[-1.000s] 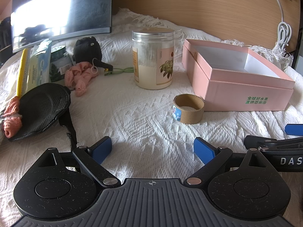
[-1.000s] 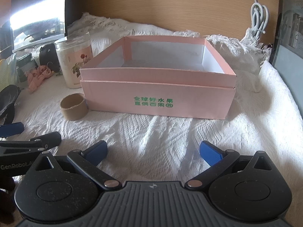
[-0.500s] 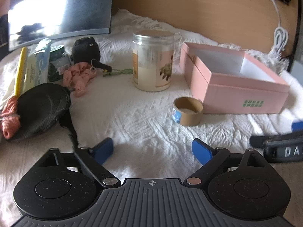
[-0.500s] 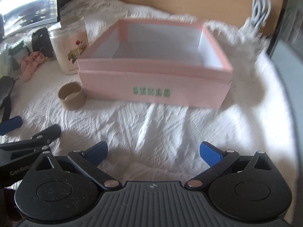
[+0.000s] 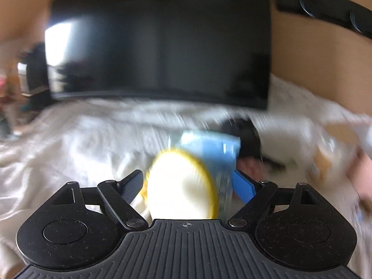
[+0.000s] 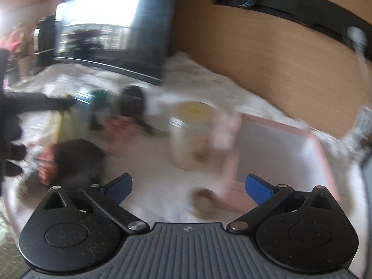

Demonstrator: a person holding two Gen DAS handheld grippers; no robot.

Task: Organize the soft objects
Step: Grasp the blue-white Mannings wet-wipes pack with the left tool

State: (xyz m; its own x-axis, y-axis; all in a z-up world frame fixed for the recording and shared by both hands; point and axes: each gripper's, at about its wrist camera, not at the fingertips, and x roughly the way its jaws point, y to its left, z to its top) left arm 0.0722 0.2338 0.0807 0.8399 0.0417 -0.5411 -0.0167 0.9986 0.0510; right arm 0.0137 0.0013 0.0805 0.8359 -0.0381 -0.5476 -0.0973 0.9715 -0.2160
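The left claw (image 5: 186, 183) was level, aimed at the black monitor (image 5: 158, 46) at the back edge of the white-covered bed (image 5: 69, 139). Its fingers bracketed a blurred yellow-rimmed white pouch with a blue packet (image 5: 183, 181); whether they gripped it I cannot tell. The right claw (image 6: 188, 186) hovered spread wide and empty, above the bed, before the clear plastic jar (image 6: 190, 137) and pink cardboard box (image 6: 279, 158).

Jar (image 6: 193, 134) left of the box (image 6: 279, 153), on the bedspread (image 6: 160, 169); monitor (image 6: 111, 30) behind, against the wall (image 6: 267, 53).
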